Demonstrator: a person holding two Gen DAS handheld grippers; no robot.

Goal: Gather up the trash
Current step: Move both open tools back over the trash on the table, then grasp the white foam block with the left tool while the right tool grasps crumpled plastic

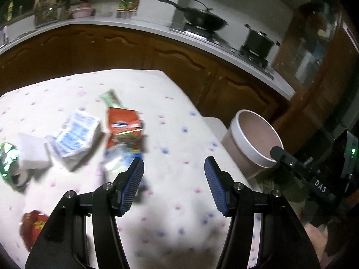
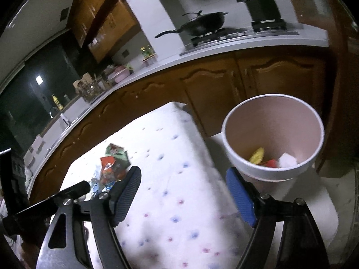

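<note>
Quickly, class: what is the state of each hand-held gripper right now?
Left hand-held gripper: open, holding nothing.
Right hand-held gripper: open, holding nothing.

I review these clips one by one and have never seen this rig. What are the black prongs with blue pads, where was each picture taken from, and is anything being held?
No robot here: a person holds a two-finger tool in each hand, with a fisheye camera on each looking along its fingers. One picture is from the left tool, the other from the right tool.

Both look over a table under a dotted cloth in a kitchen. On it lie trash items: an orange snack packet, a blue-and-white carton, a green wrapper and a red wrapper. Beside the table stands a bin, already holding a few pieces, one of them yellow.

Nothing is held: both tools are open with only cloth showing between the blue pads. The right tool is closer to the bin.
</note>
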